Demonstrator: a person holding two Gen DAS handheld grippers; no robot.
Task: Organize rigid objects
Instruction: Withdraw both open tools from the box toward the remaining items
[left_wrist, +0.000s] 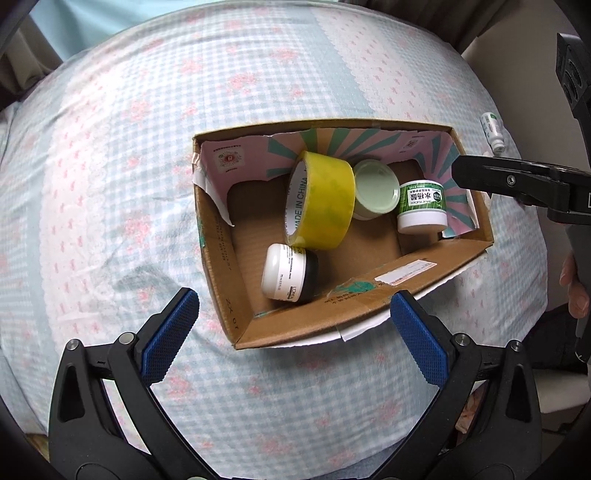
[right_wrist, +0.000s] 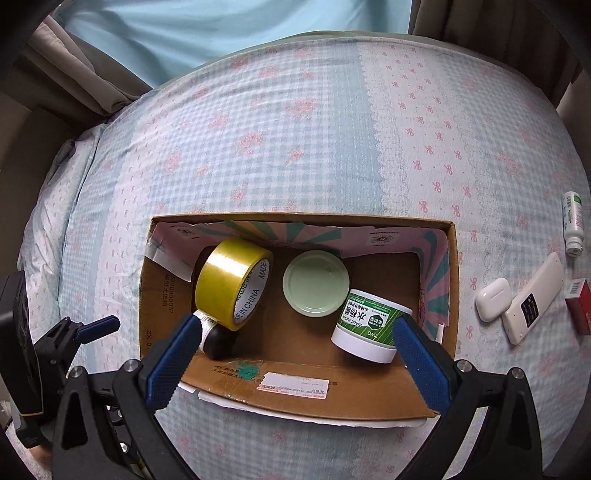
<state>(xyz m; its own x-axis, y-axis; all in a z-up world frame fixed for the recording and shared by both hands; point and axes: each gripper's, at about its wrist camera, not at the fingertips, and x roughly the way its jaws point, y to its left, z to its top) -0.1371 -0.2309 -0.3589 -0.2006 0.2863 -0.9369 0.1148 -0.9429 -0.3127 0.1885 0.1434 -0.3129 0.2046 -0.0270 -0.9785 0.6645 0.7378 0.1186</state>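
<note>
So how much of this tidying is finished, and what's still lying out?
Done: the cardboard box holds the yellow tape roll, pale green tin, green-labelled jar and black-and-white jar. In hand: nothing; the left gripper and right gripper are both open. Left on the bedspread: small bottle, earbud case, remote, red box.

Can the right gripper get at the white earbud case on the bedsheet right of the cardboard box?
Probably yes: right gripper is open and empty, and the white earbud case lies uncovered outside the cardboard box.
</note>
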